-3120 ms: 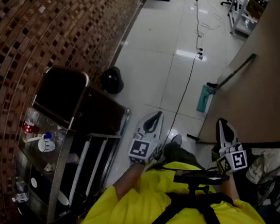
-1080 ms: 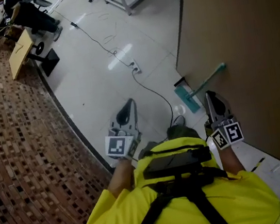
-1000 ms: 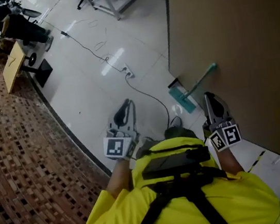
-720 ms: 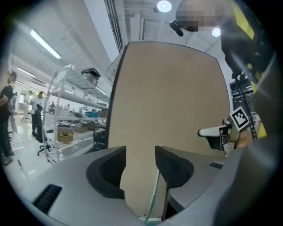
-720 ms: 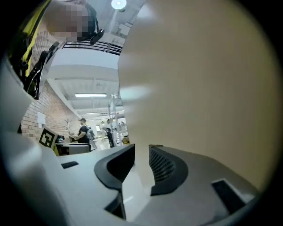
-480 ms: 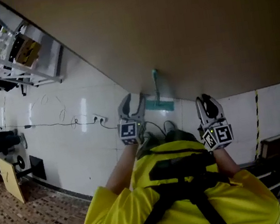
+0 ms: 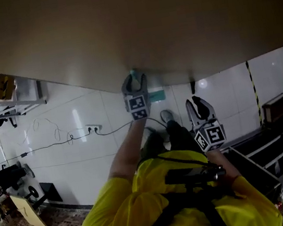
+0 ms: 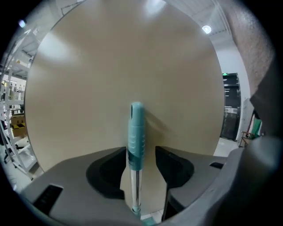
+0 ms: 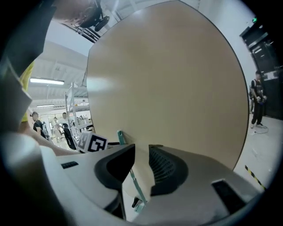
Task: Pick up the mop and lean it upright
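The mop stands up against a big tan wall, with its top touching the wall. Its grip is teal plastic, round and long, with little ridges and a hole near the tip. Under the grip the pole is shiny metal. Its flat teal head sits on the floor, close to the wall. The left gripper is up at the top of the mop. Its jaws are apart and closing, and the teal grip stands between them. The grip is right beside the left jaw, and there is a gap on the other side. The right gripper is lower and off to the side, well apart from the mop. Its jaws are apart too, and nothing is between them. Its pads are dark with fine ribs. Both grippers are smooth grey plastic. The wall is plain and smooth. The floor is made of white square tiles that shine. A thin dark cable lies across the tiles and runs to a white plug strip. At the far left a metal shelf holds boxes. At the lower right there are dark open crates; I cannot tell what is in them. The person wears a yellow shirt.
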A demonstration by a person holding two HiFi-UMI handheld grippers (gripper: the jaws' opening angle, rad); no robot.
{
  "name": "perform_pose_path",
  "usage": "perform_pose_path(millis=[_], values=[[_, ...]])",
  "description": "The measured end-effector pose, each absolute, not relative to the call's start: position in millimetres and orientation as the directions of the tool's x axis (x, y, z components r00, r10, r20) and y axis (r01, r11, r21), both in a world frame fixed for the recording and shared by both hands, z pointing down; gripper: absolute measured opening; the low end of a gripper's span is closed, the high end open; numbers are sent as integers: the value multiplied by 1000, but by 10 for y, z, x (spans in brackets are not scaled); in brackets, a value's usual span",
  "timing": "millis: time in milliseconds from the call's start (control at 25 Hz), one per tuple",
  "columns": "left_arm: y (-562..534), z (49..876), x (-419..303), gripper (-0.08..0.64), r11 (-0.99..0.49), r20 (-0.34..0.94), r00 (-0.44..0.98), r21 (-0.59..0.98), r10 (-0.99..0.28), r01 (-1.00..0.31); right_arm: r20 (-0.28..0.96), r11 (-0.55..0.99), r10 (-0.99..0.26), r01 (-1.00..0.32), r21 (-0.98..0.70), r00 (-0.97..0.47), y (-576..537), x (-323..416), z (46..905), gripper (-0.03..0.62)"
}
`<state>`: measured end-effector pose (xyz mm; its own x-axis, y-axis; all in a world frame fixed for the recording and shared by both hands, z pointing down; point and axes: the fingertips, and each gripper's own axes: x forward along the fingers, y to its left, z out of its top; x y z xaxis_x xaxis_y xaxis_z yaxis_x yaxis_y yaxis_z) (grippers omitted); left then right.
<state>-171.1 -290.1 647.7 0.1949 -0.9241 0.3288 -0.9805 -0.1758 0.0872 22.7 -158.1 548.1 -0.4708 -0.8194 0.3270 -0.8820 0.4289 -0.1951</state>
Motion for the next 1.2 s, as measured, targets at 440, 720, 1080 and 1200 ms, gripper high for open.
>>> perform_pose_path(millis=[440,720,1080,1200], values=[[-2786,6422,-1682,112,-97,289,114,71,-950,-993,357,389,-833,-906,-168,-423,-1448,612,5480,104],[-1977,5685,-1661,112,-208,223,224,91,-949,-974,311,415,-839,-895,-163,-446,-1531,635,5288,104],[-1600,3823,-1696,110,-303,-38,301,71,-953,-950,232,406,-872,-901,-151,-431,-1667,844,4936,104],[-1461,3395,-1676,110,-329,-89,323,56,-942,-943,213,394,-882,-906,-155,-420,-1675,895,4851,104]])
